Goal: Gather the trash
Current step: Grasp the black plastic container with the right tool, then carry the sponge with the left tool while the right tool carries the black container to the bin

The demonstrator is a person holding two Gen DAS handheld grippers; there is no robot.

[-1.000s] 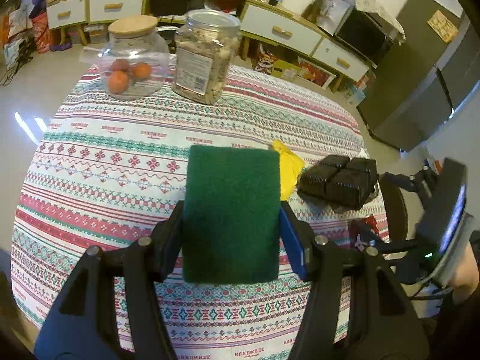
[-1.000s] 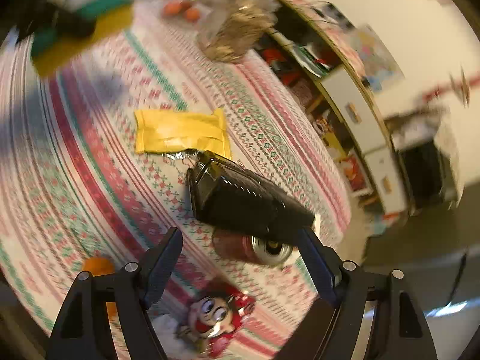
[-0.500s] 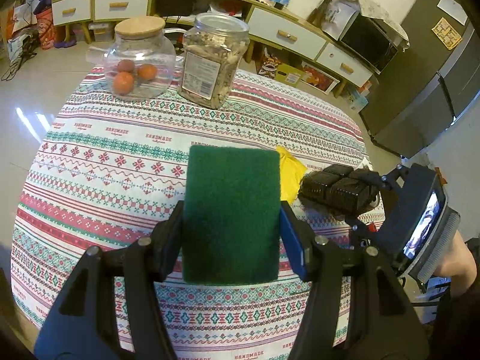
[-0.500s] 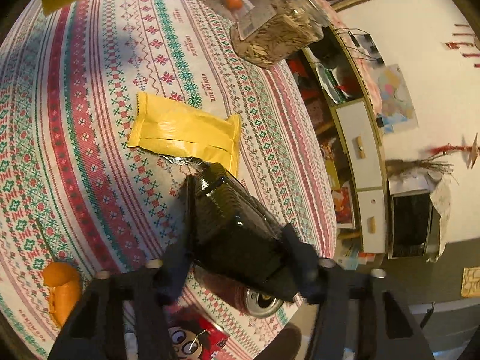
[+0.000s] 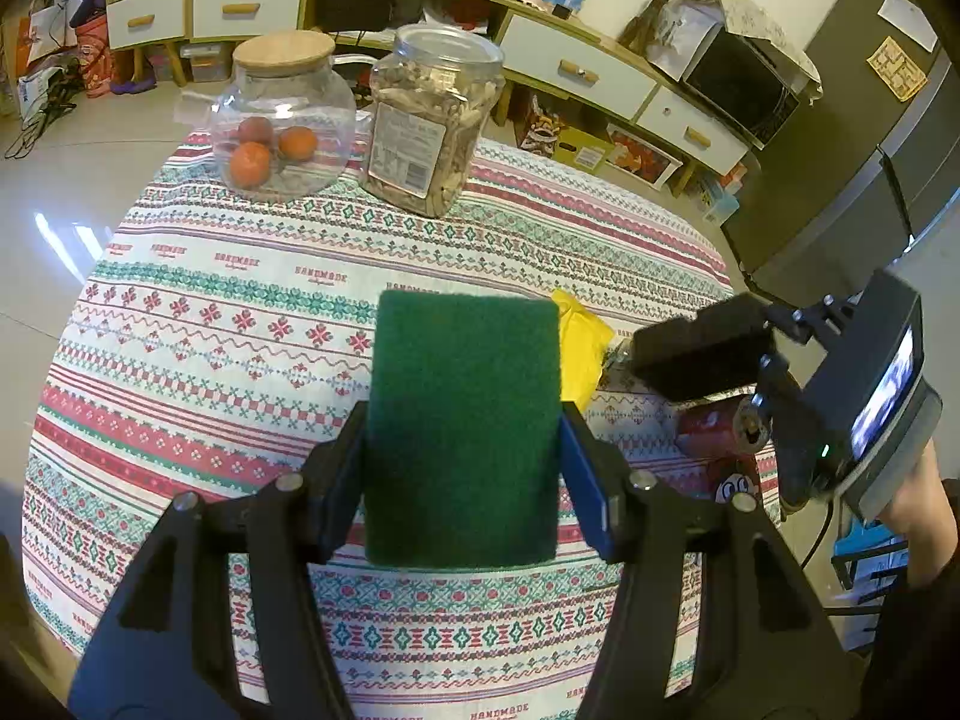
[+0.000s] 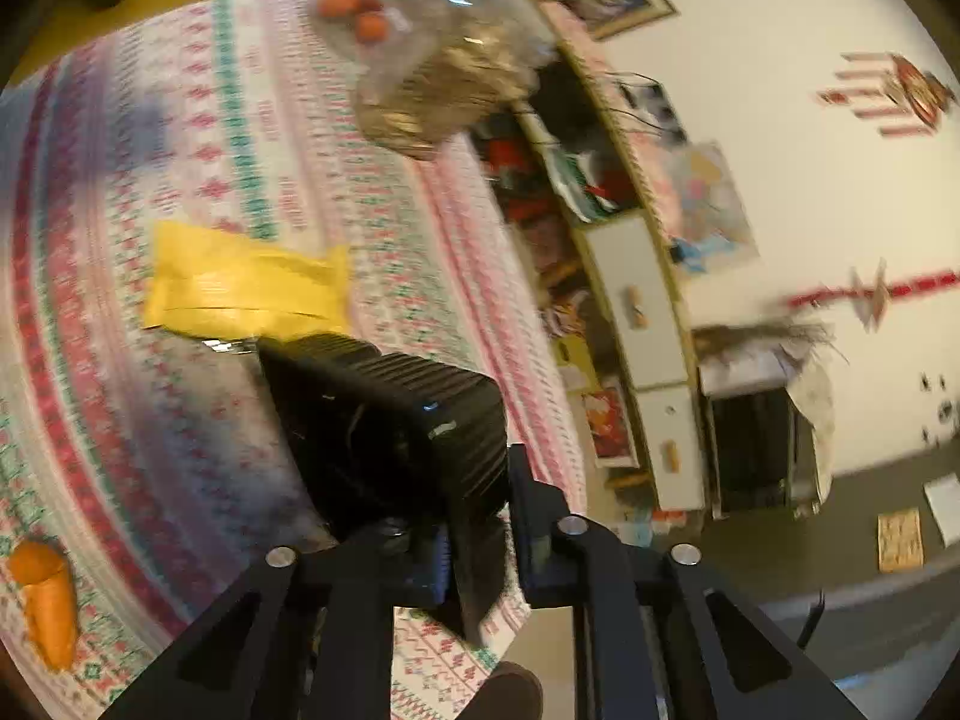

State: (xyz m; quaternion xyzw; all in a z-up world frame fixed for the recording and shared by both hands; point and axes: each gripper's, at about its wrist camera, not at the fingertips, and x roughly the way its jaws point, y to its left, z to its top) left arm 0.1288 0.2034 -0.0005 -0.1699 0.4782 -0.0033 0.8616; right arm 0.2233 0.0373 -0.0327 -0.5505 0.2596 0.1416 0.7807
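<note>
Right fingers (image 6: 480,546) have just closed on the black tray (image 6: 396,414), lifting it.

Green sponge (image 5: 465,426), yellow wrapper (image 6: 246,285), black tray (image 6: 390,414), red-green patterned tablecloth (image 5: 240,324).

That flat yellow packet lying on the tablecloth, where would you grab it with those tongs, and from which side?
Probably by a short sealed end. The yellow packet lies flat on the tablecloth, so only its thin edges give the tongs something to pinch. Its left end in the right wrist view looks clear; the other end lies close to the black tray that the right tongs have just closed on. I would come in low from that clear side.
</note>
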